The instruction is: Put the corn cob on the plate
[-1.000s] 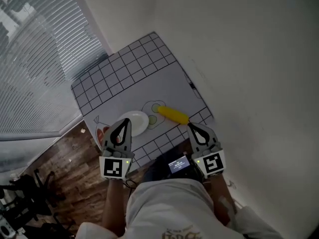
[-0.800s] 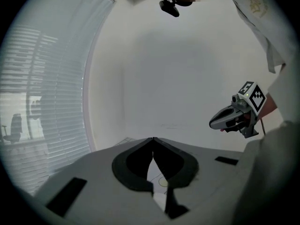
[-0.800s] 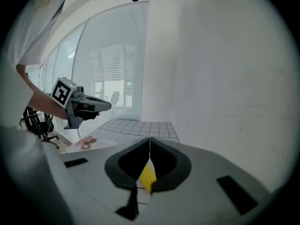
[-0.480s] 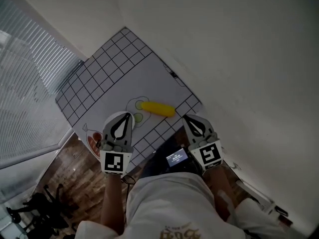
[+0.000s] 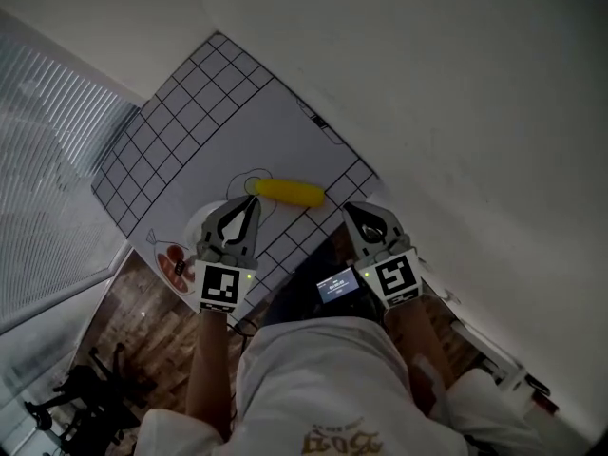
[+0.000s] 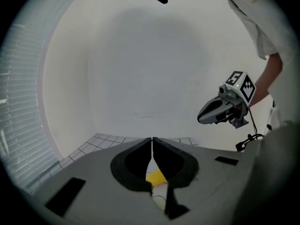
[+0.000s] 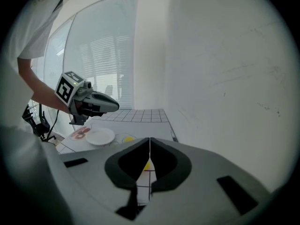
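**As both my pairs of jaws are pressed together and empty, the corn cob lies on the mat just ahead of them**

Where I stand, a pale mat (image 5: 237,122) with a black grid border covers a small table set into a corner. A plain white wall (image 5: 456,93) runs along the far side of my right jaws. Slatted window blinds (image 5: 47,160) fill the side beyond my left jaws. Dark wooden floor (image 5: 142,340) shows below the table's near edge, and a small lit screen (image 5: 337,286) sits at my waist between my two wrists.

The corn cob (image 5: 290,193) lies flat on the mat, just beyond the tips of both grippers and between them. One of its ends is close beside the tips of my left gripper (image 5: 249,205), and the other points toward the tips of my right gripper (image 5: 353,212). Looking along my left jaws, I see its yellow through the opening beneath the tips, ahead and lower down. Looking along my right jaws, a sliver of yellow shows in the same low gap. The white plate (image 7: 100,137) is on the mat to the left of my right jaws, and from my head it lies mostly under my left gripper. It is bare, and the cob is beside it, not on it.

My left jaws meet tip to tip, with only a thin line between them and nothing caught there. My right jaws are the same, closed on nothing. Neither pair touches the cob or the plate.
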### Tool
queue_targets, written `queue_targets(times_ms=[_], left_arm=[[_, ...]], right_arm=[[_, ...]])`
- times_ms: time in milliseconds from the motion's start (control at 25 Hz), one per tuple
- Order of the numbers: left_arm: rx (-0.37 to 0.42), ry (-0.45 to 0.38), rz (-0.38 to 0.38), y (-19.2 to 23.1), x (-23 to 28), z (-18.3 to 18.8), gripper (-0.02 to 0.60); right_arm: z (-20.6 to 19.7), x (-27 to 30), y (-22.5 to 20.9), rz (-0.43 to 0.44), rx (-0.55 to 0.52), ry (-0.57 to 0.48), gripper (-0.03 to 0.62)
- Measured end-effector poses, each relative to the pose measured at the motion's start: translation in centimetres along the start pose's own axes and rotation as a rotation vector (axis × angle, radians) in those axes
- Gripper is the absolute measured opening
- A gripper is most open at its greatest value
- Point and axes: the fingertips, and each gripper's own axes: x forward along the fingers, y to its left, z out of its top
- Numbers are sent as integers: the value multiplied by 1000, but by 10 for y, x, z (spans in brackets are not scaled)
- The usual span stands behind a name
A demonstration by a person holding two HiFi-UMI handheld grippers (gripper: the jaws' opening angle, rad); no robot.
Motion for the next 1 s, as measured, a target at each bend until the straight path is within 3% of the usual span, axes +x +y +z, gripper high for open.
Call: queue_targets(times_ms=[160, 520, 640, 760, 1000], left_arm=[[-27, 10, -32, -4, 12, -8, 11], [29, 76, -121, -12, 31, -42, 11], [57, 108, -163, -17, 37, -55, 14], [63, 135, -204, -20, 46, -64, 100], [123, 199, -307, -29, 61, -86, 162]], right_arm=[[-15, 10, 0, 24, 11, 35, 8], [-44, 36, 5, 79, 12, 103, 13], [-54, 45, 9, 106, 13, 130, 74], [-62, 54, 11, 128, 2, 149, 95], [-74, 71, 16, 174, -12, 182, 138]])
